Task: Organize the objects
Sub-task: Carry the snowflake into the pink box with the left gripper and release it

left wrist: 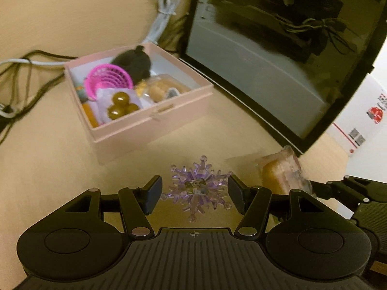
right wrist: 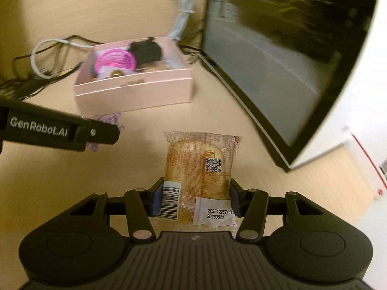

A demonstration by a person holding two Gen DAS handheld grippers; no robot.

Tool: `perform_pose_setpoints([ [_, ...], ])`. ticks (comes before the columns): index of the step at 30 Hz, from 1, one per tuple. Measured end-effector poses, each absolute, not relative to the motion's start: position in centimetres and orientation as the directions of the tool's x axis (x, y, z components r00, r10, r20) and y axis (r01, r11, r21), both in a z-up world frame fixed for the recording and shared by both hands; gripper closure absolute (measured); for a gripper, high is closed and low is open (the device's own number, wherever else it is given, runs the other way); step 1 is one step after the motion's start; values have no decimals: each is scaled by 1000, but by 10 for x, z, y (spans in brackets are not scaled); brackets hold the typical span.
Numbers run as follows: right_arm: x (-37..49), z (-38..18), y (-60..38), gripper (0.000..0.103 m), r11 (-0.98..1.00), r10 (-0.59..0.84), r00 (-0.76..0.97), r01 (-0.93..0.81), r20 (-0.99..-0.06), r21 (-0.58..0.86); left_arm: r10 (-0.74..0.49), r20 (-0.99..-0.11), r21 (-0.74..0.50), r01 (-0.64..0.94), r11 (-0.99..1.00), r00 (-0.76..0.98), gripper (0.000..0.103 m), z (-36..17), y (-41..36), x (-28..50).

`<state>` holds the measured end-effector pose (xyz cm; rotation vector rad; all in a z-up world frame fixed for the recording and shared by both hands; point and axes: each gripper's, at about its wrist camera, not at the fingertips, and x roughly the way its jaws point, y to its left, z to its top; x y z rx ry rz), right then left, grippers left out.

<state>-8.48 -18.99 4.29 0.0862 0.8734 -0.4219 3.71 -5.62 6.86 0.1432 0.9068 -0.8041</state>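
Observation:
A purple crystal snowflake with a small figure at its centre sits between my left gripper's pads, its tips touching both; it stays sharp while the background blurs. From the right wrist view that gripper's finger covers most of the snowflake. My right gripper is shut on a wrapped bread packet, which points forward over the wooden table. The packet also shows right of the snowflake. Beyond both stands the open pink box.
The box holds a pink basket, a black item, brown balls and more bread packets. A dark monitor stands close on the right. White and dark cables lie behind and left of the box.

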Motion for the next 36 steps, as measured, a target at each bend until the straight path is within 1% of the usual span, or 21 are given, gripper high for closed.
perform_pose_setpoints([
  [5,-83,47,-185,50,904,-317,561,423,-764,-65,-580,-749,-216,709,671,320,38,71,-58,28],
  [12,-82,48,-168,50,905,-326,577,419,-749,-71,-566,-749,-217,680,701,345,38,69,-41,29],
  [17,-82,49,-153,50,913,-348,592,392,-727,-117,-555,-750,-208,669,713,359,38,70,-34,29],
  [22,-82,56,-148,50,919,-341,599,376,-724,-121,-572,-743,-227,672,704,348,38,73,-31,22],
  [26,-84,59,-149,50,926,-328,607,359,-723,-119,-588,-737,-261,662,703,334,38,71,-32,18],
  [32,-85,52,-166,50,934,-308,634,342,-709,-100,-568,-739,-261,625,736,361,38,66,-37,14],
  [36,-79,53,-191,50,943,-283,639,322,-715,-85,-538,-746,-246,588,771,393,38,72,-48,16],
])
